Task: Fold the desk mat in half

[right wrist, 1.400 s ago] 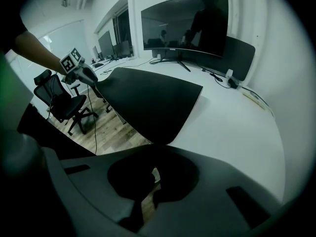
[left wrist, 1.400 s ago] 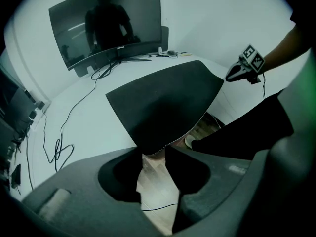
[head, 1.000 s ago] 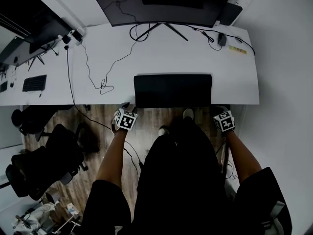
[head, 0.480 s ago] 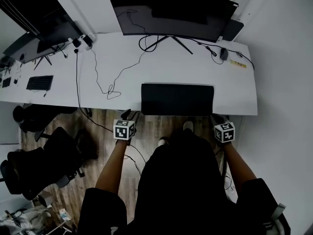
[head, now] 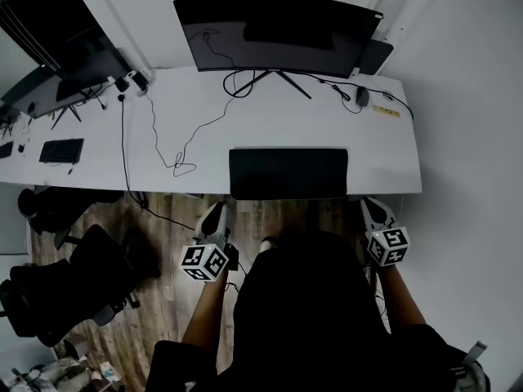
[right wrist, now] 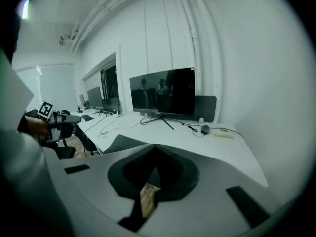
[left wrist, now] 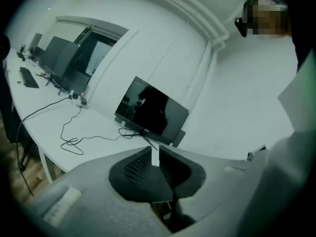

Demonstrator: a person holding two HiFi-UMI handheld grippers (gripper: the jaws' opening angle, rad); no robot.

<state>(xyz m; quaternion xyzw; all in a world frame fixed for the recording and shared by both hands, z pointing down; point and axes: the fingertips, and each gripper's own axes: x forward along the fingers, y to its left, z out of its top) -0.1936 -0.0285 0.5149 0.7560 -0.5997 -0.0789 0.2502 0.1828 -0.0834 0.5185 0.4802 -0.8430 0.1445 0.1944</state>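
Black and flat, the desk mat (head: 288, 172) lies unfolded on the white bench (head: 384, 149). It sits at the middle of the front edge, its long side running along that edge, and neither gripper touches it.

Your left gripper (head: 216, 212) hangs off the bench, just in front of the edge and near the mat's left front corner, over the wooden floor (head: 163, 227). Its jaws are closing. In the left gripper view a narrow slit shows between the ribbed pads (left wrist: 139, 165), with nothing in it.

Your right gripper (head: 369, 207) also hangs off the bench, just in front of the edge and near the mat's right front corner. Its jaws meet tip to tip and hold nothing. The right gripper view shows the mat's near corner just beyond the closed tips.

Behind the mat, a wide curved monitor (head: 276, 29) stands on its splayed foot at the back of the bench. A loose black cable (head: 176, 149) trails over the bench left of the mat, well apart from it. A dark mouse (head: 362, 96) and a small yellow strip (head: 384, 111) lie near the back right corner. To your left, black office chairs (head: 73, 276) stand on the floor, and a keyboard (head: 61, 150) rests further along the bench.
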